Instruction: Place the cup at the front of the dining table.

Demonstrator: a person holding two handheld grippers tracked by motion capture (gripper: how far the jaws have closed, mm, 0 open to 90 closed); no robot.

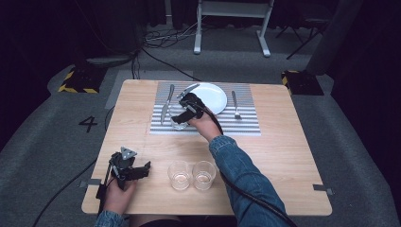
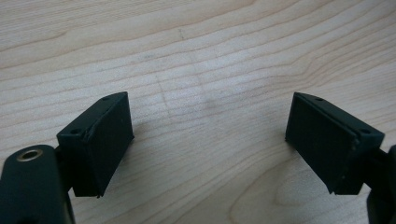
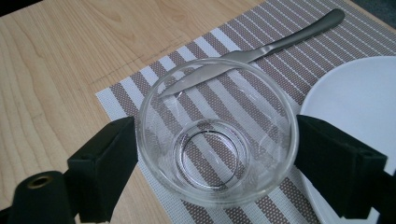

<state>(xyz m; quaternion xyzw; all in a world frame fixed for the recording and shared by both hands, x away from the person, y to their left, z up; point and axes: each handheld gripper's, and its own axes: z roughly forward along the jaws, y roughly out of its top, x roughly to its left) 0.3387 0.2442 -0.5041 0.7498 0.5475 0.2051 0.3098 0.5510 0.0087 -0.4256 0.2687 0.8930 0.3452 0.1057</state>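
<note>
A clear glass (image 3: 218, 140) is standing on the striped placemat (image 3: 299, 70), just beside the white plate (image 3: 359, 98) on its right. The right gripper (image 3: 217, 158) is straddling it, jaws slightly apart and barely touching. Snagging the rim could tip it onto the knife (image 3: 261, 46) lying just behind. The left gripper (image 2: 208, 140) is resting wide open over bare table (image 2: 196, 56).
</note>
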